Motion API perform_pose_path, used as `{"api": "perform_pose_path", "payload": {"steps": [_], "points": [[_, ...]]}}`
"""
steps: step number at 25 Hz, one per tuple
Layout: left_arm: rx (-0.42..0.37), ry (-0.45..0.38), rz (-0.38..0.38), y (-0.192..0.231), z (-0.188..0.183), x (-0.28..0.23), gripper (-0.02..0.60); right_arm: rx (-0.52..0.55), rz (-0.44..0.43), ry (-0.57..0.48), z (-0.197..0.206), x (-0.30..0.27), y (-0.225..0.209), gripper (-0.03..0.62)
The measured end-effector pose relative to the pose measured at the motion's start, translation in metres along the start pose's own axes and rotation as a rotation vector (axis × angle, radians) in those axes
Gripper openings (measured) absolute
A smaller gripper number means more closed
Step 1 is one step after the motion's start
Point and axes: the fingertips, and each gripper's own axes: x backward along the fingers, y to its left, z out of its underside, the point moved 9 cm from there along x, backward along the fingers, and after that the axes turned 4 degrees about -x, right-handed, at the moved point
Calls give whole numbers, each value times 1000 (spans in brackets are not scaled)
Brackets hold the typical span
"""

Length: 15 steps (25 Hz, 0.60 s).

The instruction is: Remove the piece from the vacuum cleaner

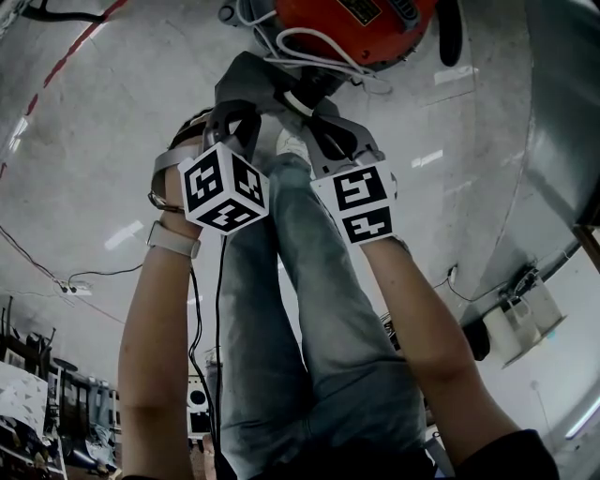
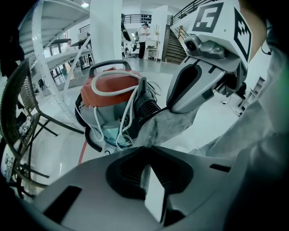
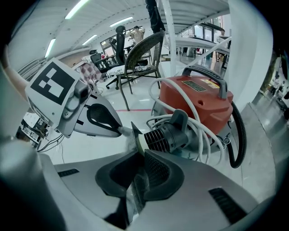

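Observation:
A red vacuum cleaner [image 1: 361, 23] [image 2: 113, 85] [image 3: 198, 97] stands on the floor, wound with a white cable [image 3: 176, 101]. A black ribbed hose end [image 3: 165, 133] [image 2: 146, 108] sticks out at its front. A thin grey flat piece [image 2: 160, 126] [image 3: 137, 137] lies against that ribbed end. My left gripper [image 2: 149, 153] [image 3: 122, 131] [image 1: 251, 98] is shut on one edge of the piece. My right gripper [image 3: 140, 155] [image 2: 174, 110] [image 1: 314, 112] is shut on the other edge. The two grippers meet close together just in front of the vacuum.
A black corrugated hose [image 3: 237, 135] loops at the vacuum's side. A wicker chair [image 3: 140, 58] stands behind it, and metal shelving [image 2: 54, 54] and a white pillar [image 2: 106, 31] are nearby. The person's jeans-clad legs [image 1: 300, 309] are below the grippers. People stand far off.

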Motion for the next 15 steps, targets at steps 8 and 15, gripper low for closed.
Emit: {"api": "perform_pose_path", "payload": {"steps": [8, 15], "points": [[18, -5, -6, -4, 3, 1, 50, 16, 8, 2, 2, -1, 3, 61], [-33, 99, 14, -16, 29, 3, 48, 28, -83, 66, 23, -13, 34, 47]]}}
